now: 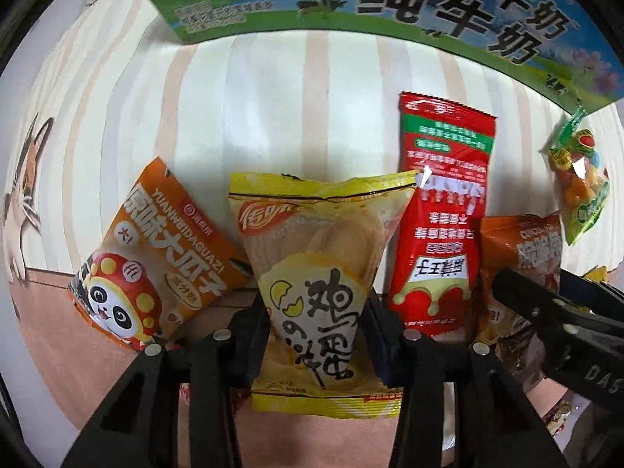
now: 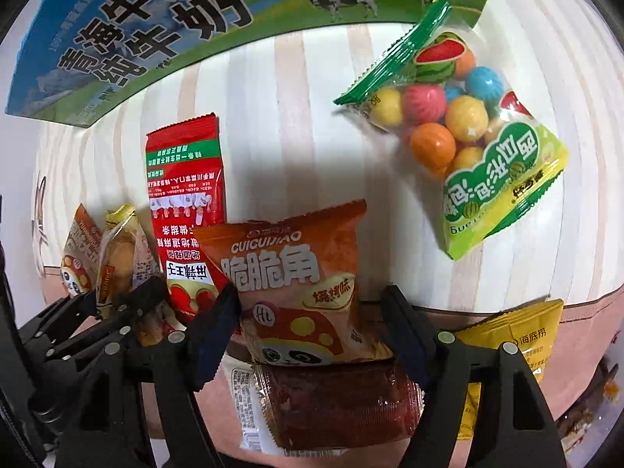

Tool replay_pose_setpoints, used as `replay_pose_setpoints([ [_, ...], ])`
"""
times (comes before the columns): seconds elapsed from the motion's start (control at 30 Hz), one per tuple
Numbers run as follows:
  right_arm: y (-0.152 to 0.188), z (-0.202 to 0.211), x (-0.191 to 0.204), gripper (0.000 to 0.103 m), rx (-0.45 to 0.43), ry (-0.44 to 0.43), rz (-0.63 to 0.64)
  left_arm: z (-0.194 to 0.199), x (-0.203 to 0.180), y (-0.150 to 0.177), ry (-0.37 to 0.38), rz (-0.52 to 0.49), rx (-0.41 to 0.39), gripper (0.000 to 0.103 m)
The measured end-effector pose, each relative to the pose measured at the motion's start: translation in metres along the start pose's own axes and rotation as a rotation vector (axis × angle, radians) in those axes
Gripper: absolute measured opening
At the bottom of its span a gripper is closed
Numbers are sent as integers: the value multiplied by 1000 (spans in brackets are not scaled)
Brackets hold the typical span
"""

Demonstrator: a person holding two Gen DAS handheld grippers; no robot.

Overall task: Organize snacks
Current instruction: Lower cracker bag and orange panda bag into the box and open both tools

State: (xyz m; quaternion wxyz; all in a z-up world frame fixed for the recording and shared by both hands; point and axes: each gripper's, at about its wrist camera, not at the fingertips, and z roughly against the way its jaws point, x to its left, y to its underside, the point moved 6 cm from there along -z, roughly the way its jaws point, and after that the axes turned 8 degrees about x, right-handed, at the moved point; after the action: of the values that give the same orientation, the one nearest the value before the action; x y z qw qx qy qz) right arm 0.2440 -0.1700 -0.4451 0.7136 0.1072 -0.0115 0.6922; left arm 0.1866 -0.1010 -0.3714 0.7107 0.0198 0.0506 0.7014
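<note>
My left gripper [image 1: 318, 331] points down and is shut on a yellow egg-crisp packet [image 1: 312, 257], its pads squeezing the packet's lower half. An orange sunflower-seed packet [image 1: 156, 257] lies just left of it, a red packet [image 1: 440, 234] just right. In the right wrist view an orange crisp packet [image 2: 296, 284] stands between the fingers of my right gripper [image 2: 312, 327]. The left pad touches the packet's edge, while a narrow gap shows at the right pad, so the jaws are open. The left gripper [image 2: 109, 312] with its yellow packet [image 2: 117, 257] shows at the far left.
A blue-and-green milk box [image 2: 156, 27] stands at the back of the striped tablecloth [image 2: 292, 124]. A bag of coloured gum balls [image 2: 468, 136] lies to the right. A dark red packet [image 2: 339, 401] and a yellow sachet [image 2: 514, 343] lie near the front.
</note>
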Motion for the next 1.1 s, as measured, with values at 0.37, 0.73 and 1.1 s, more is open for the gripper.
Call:
replay_pose_setpoints([
  [0.37, 33, 51, 11, 49, -122, -99, -47, 68, -25, 3, 75, -26, -74, 38],
  [0.73, 10, 190, 27, 49, -305, -294, 9, 224, -5, -41, 213, -47, -260, 38],
  [1.1, -147, 245, 17, 49, -371, -99, 35, 239, 32, -194, 92, -43, -175, 38],
])
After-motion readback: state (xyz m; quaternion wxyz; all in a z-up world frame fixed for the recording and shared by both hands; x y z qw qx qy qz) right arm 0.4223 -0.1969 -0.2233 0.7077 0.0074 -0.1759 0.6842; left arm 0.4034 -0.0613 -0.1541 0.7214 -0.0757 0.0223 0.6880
